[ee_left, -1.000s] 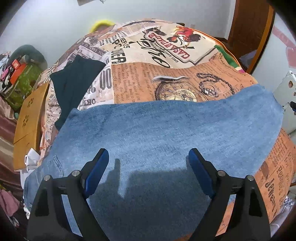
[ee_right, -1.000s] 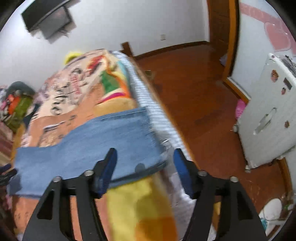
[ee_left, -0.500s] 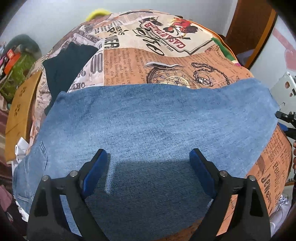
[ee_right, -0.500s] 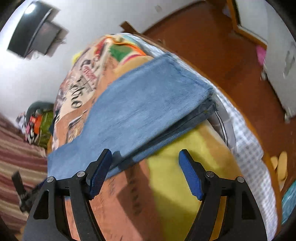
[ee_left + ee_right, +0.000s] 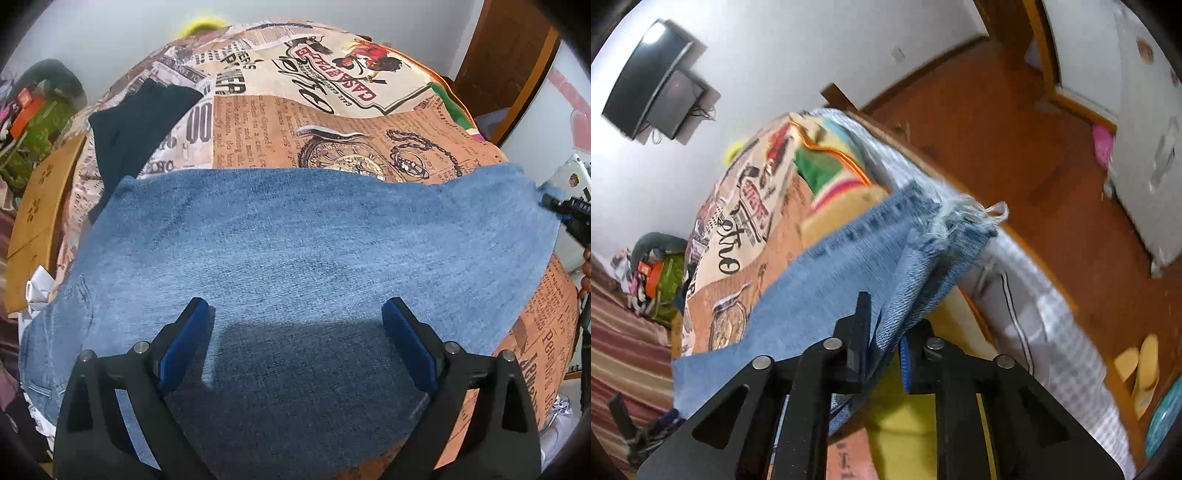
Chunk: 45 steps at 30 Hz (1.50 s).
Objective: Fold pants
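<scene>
Now right tongs (image 5: 882, 332) clamped on jeans (image 5: 827, 280)

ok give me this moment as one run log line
step: fold pants | right gripper: shut on jeans hem end, lifted | left gripper: open, over jeans middle | jeans: spread across bed

Left gripper (image 5: 295, 332): jaws spread wide, blue pads (image 5: 184, 343) low in frame at left and right, nothing between them, black finger frames running off the bottom edge. Right gripper (image 5: 882, 332): jaws drawn in close at lower centre of frame, pinched on a fold of cloth, one blue pad (image 5: 905, 363) edge-on. Its tip also shows at the far right edge of the left wrist view.
</scene>
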Tool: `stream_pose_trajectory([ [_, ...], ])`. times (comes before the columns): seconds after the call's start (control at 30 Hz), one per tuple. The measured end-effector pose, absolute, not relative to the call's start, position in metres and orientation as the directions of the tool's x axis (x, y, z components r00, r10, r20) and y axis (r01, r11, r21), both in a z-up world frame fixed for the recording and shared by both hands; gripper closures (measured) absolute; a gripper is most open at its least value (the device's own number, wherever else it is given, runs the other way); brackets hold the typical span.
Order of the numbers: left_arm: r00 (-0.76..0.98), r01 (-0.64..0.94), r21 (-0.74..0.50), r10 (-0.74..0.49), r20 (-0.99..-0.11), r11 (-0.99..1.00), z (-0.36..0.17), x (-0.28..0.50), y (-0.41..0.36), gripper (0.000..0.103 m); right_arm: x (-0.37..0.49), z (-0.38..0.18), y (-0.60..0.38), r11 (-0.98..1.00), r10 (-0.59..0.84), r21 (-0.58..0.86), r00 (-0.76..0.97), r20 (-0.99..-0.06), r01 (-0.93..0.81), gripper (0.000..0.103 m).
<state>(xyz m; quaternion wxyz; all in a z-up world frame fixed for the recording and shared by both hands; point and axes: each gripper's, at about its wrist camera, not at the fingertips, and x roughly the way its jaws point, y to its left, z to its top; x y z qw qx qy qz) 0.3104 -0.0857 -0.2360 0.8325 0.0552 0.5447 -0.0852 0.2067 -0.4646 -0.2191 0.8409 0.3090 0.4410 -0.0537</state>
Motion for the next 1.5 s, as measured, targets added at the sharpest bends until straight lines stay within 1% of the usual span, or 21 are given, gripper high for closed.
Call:
stream_pose_trajectory([
  [0.17,0.451,0.202,0.03,-0.066,-0.89,0.979,-0.217,0.302,-0.08,0.007,0.204,-0.175,-0.439,0.895,0.115,0.372,0.68,-0.724,0.245,0.096],
  [0.3,0.516,0.193,0.051,-0.057,-0.855,0.98,-0.194,0.293,-0.073,0.007,0.198,-0.133,-0.414,0.933,0.119,0.33,0.739,-0.663,0.146,0.096],
  [0.47,0.608,0.174,0.054,-0.064,-0.791,0.983,-0.161,0.276,-0.058,0.007,0.195,-0.091,-0.374,0.949,0.182,0.316,0.79,-0.585,0.016,0.097],
  [0.63,0.661,0.152,0.031,-0.078,-0.746,0.988,-0.138,0.262,-0.036,0.007,0.201,-0.059,-0.314,0.945,0.283,0.296,0.808,-0.517,-0.142,0.097],
  [0.77,0.689,0.123,0.016,-0.074,-0.721,0.992,-0.126,0.252,-0.014,0.007,0.212,-0.049,-0.266,0.923,0.367,0.295,0.793,-0.486,-0.246,0.097],
  [0.87,0.699,0.086,0.003,-0.058,-0.713,0.996,-0.123,0.246,0.007,0.007,0.221,-0.05,-0.228,0.901,0.426,0.295,0.767,-0.479,-0.317,0.097],
  [1.0,0.696,0.041,-0.009,-0.035,-0.718,0.999,-0.127,0.238,0.032,0.007,0.23,-0.067,-0.179,0.866,0.5,0.305,0.702,-0.507,-0.397,0.097],
  [1.1,0.687,0.011,-0.007,-0.013,-0.727,1.0,-0.131,0.233,0.048,0.007,0.237,-0.097,-0.13,0.834,0.545,0.301,0.61,-0.575,-0.461,0.097],
  [1.23,0.684,-0.022,-0.01,0.008,-0.73,1.0,-0.133,0.227,0.063,0.007,0.233,-0.138,-0.098,0.799,0.565,0.306,0.471,-0.678,-0.518,0.096],
  [1.3,0.682,-0.033,-0.014,0.013,-0.731,0.999,-0.133,0.226,0.067,0.007,0.232,-0.165,-0.081,0.779,0.559,0.315,0.374,-0.74,-0.542,0.092],
  [1.37,0.68,-0.04,-0.017,0.015,-0.733,0.999,-0.134,0.225,0.07,0.007,0.23,-0.186,-0.068,0.765,0.541,0.322,0.287,-0.79,-0.557,0.092],
  [1.47,0.677,-0.037,-0.015,0.014,-0.735,0.999,-0.135,0.226,0.068,0.007,0.222,-0.204,-0.06,0.746,0.518,0.33,0.192,-0.834,-0.578,0.082],
  [1.5,0.678,-0.034,-0.012,0.015,-0.735,0.999,-0.135,0.226,0.067,0.007,0.219,-0.202,-0.059,0.742,0.519,0.33,0.188,-0.834,-0.584,0.076],
])
